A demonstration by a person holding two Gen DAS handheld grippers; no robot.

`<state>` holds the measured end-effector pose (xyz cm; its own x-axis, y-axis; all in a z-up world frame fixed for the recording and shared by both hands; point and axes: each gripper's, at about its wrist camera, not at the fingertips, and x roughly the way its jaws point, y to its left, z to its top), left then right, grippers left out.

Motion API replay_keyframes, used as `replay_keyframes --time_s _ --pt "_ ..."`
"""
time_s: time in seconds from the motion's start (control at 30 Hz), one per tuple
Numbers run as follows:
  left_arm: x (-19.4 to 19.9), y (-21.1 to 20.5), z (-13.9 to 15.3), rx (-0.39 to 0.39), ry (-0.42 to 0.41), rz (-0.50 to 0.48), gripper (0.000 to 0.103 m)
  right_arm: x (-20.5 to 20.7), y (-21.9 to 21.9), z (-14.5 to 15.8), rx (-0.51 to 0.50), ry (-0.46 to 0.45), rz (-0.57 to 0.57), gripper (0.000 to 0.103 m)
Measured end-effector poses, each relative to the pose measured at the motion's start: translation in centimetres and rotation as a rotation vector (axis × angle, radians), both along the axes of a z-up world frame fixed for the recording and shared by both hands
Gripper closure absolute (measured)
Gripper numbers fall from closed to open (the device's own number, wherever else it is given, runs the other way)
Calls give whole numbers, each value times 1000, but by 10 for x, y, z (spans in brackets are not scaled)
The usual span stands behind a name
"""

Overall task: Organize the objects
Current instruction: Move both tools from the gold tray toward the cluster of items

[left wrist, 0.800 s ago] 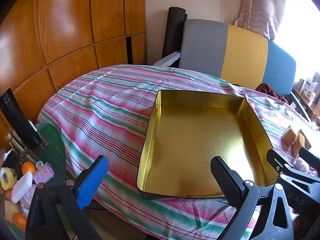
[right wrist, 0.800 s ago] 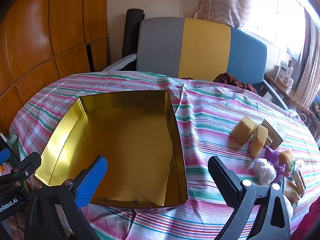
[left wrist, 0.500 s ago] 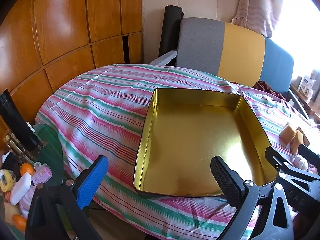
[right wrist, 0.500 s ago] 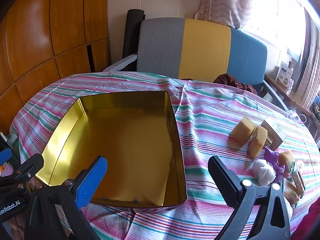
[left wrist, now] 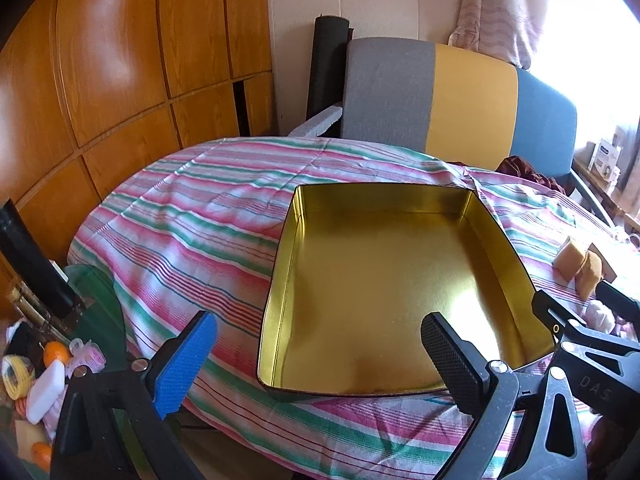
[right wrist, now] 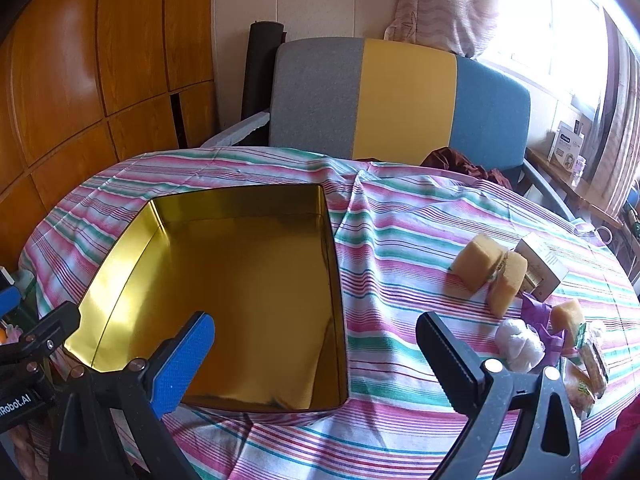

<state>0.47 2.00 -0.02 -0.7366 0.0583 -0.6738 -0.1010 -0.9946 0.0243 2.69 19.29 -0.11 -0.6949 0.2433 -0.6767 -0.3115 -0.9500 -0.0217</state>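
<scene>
An empty gold tin box [left wrist: 396, 280] lies on the striped tablecloth; it also shows in the right wrist view [right wrist: 240, 280]. To its right lie yellow sponge blocks [right wrist: 478, 262], a small cardboard box [right wrist: 540, 266], a white fluffy ball [right wrist: 518, 344], purple wrapping [right wrist: 538, 312] and packaged snacks [right wrist: 586, 368]. My left gripper [left wrist: 318, 346] is open and empty, near the tin's front edge. My right gripper [right wrist: 316, 344] is open and empty, over the tin's front right corner.
A grey, yellow and blue sofa back [right wrist: 400, 100] stands behind the table. Wooden panels [left wrist: 120, 80] line the left wall. A low green-topped side table [left wrist: 96, 320] at the left holds oranges, tape and small items. A windowsill with boxes [right wrist: 568, 148] is at the right.
The left gripper has drawn back and shifted slightly left, so the tin sits a little further right and lower in its view. The right view is almost unchanged.
</scene>
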Motion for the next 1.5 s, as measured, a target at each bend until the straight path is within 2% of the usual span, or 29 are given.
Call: replay_keyframes --time_s 0.4,0.43,0.87,1.0,1.23,1.5 --pt "2 26 4 -57 28 -94 0 18 46 10 -16 20 -84 0" --pt "3 28 4 -57 32 -176 0 20 51 11 -16 20 -92 0" --pt "4 61 4 -85 47 -269 0 55 119 17 -23 12 -231 0" --pt "3 75 4 -69 28 -319 0 72 150 17 -61 8 -291 0" --pt "2 106 -2 -27 -52 -426 0 120 210 16 -136 22 -442 0" --pt "11 160 -1 -27 -82 -585 0 160 257 3 -227 27 -579 0"
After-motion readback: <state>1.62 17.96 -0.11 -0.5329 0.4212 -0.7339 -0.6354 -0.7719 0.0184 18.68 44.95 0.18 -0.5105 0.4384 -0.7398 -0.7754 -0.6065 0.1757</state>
